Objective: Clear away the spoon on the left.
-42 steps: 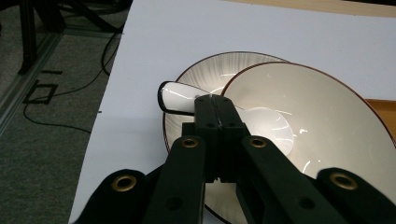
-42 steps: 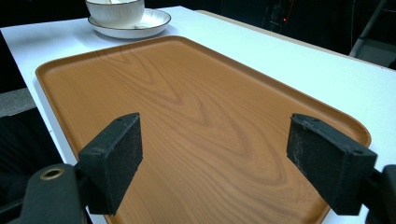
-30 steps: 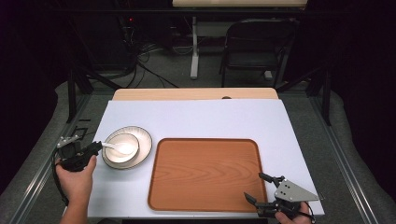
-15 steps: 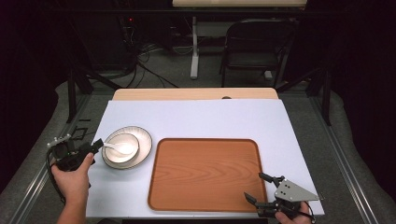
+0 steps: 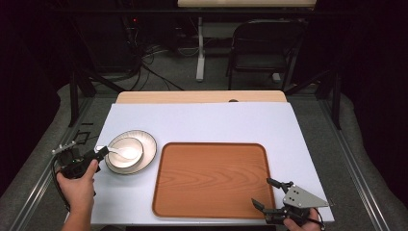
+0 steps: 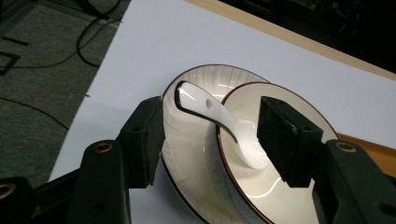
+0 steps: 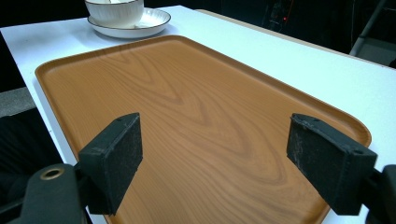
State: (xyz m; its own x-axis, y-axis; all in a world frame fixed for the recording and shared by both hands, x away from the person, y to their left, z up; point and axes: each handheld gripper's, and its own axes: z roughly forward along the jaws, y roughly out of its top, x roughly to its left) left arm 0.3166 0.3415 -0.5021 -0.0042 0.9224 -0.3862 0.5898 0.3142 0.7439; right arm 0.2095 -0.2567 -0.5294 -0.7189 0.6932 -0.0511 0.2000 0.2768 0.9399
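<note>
The right gripper was held with jaws spread wide over the near corner of the wooden tray. Beyond the tray's far end, the left gripper was seen open, its jaws set either side of the white spoon (untouched), which was leaned in a bowl on a plate.

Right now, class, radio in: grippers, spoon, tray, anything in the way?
Left gripper open, jaws either side of the spoon handle. Spoon rests in bowl on plate. Right gripper open at tray corner. Tray bare.
</note>
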